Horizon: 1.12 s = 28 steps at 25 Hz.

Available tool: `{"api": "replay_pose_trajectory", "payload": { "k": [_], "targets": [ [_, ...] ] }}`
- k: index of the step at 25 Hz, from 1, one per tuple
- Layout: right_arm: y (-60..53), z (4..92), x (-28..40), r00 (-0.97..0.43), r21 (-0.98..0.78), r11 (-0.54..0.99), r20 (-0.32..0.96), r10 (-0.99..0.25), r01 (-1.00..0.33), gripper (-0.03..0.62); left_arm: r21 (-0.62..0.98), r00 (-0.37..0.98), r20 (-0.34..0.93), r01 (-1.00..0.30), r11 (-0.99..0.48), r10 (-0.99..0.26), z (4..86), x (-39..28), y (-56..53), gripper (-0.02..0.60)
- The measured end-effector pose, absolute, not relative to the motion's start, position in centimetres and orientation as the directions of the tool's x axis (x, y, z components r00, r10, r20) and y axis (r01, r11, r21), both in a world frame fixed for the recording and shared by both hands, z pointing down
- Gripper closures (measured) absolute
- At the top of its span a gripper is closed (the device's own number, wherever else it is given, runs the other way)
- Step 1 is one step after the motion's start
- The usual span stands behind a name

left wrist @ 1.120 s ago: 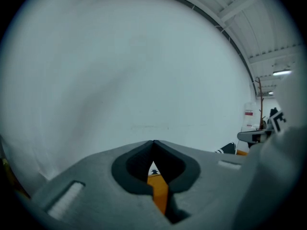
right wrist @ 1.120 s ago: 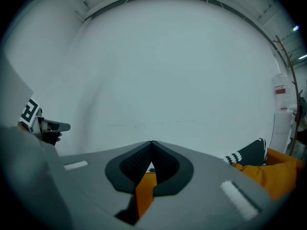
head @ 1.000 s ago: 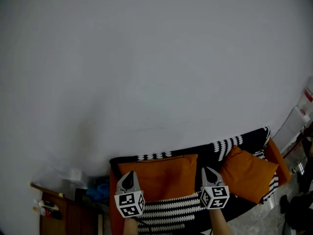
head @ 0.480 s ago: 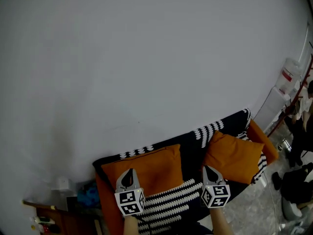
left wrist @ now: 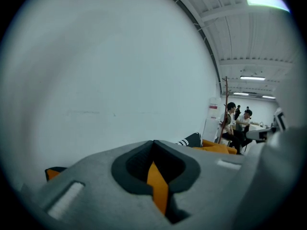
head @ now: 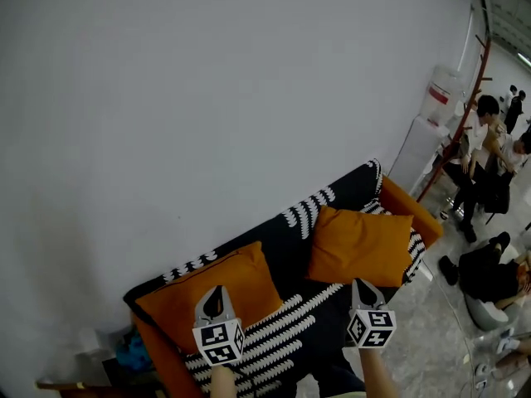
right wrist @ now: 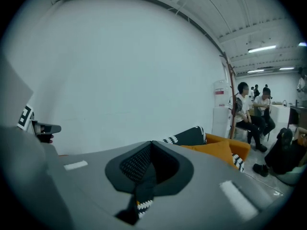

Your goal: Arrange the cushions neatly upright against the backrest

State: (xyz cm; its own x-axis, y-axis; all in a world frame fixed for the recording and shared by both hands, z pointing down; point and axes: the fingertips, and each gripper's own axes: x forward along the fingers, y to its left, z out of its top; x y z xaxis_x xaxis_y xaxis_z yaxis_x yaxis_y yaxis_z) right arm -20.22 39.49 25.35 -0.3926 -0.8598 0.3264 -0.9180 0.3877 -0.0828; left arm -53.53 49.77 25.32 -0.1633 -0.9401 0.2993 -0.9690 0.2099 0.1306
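Left gripper (head: 217,292), lower left of centre in the head view: jaws pressed together, nothing between them; in the left gripper view (left wrist: 154,147) only a sliver of orange fabric shows behind the closed tips. Right gripper (head: 360,288), lower right of centre: jaws likewise pressed together and empty; in the right gripper view (right wrist: 151,145) a strip of dark patterned cloth shows behind the tips. Both grippers hang in front of the sofa (head: 408,212), touching no cushion. The sofa is orange, runs diagonally from the lower left to the right of centre, and is draped with a black throw (head: 292,320) bearing white stripes over seat and backrest. Left cushion (head: 249,274), orange: lower left, standing against the backrest just behind the left gripper. Right cushion (head: 362,245), orange: right of centre, propped against the backrest near the sofa's far arm, slightly tilted. The two cushions lie apart with bare throw between them. White wall (head: 207,98) fills the upper left. Water dispenser (head: 419,148) stands at the upper right beside a reddish pole (head: 465,106). People (head: 483,143) sit at the right edge.
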Motion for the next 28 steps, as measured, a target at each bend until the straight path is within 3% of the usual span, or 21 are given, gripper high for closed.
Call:
{"api": "replay_pose_trajectory", "payload": {
  "k": [7, 19, 28],
  "targets": [
    [36.3, 26.7, -13.8, -0.296, -0.106, 0.276, 0.332, -0.896, -0.955, 0.577, 0.117, -0.115, 0.324, -0.980, 0.161, -0.939, 26.5, -49.3, 45.2, 0.577],
    [20.7, 31.3, -3.3, -0.344, -0.148, 0.310, 0.386, -0.856, -0.939, 0.562, 0.045, -0.177, 0.404, -0.976, 0.213, -0.897, 29.1, -38.9, 31.3, 0.577],
    [9.8, 33.5, 7.9, -0.285, -0.159, 0.238, 0.443, -0.850, -0.958, 0.539, -0.023, -0.205, 0.464, -0.975, 0.220, -0.862, 29.7, -32.4, 21.3, 0.577]
  ]
}}
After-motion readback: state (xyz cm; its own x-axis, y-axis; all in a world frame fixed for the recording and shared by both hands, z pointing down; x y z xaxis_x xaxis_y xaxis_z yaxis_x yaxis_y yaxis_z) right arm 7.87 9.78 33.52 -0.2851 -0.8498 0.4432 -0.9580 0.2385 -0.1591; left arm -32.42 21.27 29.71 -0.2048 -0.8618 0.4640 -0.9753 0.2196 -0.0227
